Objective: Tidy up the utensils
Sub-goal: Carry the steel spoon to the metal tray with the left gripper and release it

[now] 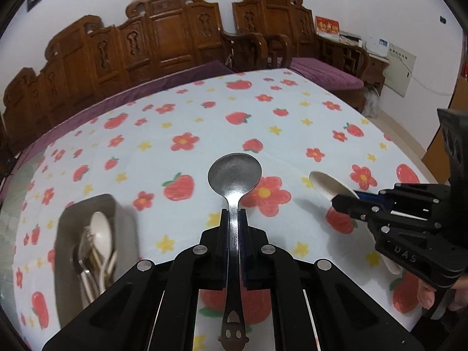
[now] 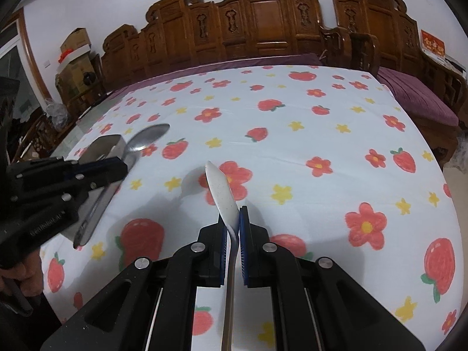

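Note:
My left gripper [image 1: 233,213] is shut on the handle of a metal spoon [image 1: 235,172], its bowl pointing forward above the table. It also shows in the right wrist view [image 2: 122,165] with the metal spoon [image 2: 149,136]. My right gripper [image 2: 233,213] is shut on a white spoon [image 2: 219,188], held on edge above the cloth; it shows in the left wrist view [image 1: 348,201] with the white spoon [image 1: 330,184]. A grey utensil box [image 1: 122,219] with several spoons [image 1: 99,242] sits to the left of the left gripper, also in the right wrist view [image 2: 105,146].
The table wears a white cloth with strawberries and flowers [image 2: 292,146]. Carved wooden benches [image 1: 163,38] with purple cushions [image 1: 324,73] stand behind the table. Cardboard boxes [image 2: 74,58] are stacked at the far left. The table's right edge [image 2: 438,158] drops to the floor.

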The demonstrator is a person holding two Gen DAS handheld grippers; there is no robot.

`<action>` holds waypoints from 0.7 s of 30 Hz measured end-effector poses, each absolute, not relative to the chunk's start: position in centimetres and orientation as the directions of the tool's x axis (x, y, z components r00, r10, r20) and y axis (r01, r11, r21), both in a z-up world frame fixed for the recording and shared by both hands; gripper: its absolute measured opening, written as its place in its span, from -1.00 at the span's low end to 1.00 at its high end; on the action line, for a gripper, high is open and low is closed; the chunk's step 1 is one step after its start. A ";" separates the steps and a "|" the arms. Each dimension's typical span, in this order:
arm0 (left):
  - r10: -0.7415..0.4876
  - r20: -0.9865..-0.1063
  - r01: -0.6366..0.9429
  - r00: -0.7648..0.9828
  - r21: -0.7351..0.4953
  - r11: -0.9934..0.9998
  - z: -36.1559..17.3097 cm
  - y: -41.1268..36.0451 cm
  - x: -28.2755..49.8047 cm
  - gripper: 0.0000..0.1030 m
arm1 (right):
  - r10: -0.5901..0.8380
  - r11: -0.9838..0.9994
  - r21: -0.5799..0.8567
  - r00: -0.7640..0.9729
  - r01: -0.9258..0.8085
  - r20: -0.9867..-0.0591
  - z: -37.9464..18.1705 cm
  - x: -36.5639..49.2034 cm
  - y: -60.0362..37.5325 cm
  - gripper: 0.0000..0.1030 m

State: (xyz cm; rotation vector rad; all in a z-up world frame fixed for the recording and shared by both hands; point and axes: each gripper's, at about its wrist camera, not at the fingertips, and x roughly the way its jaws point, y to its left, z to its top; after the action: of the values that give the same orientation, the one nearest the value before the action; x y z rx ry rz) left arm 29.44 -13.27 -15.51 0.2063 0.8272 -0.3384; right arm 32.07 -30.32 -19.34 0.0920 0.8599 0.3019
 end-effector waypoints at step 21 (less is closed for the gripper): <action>-0.152 -0.711 0.221 0.686 0.005 0.975 -13.5 -1.4 28.5 -0.90 | 0.330 0.926 0.125 0.605 -0.356 -0.724 -17.0 30.3 -22.2 -0.82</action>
State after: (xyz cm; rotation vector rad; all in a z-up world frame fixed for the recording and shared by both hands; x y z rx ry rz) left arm 28.51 -1.40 -13.49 0.0933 0.7876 -0.2093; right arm 30.26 -22.24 -17.04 -0.0328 0.8307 0.3967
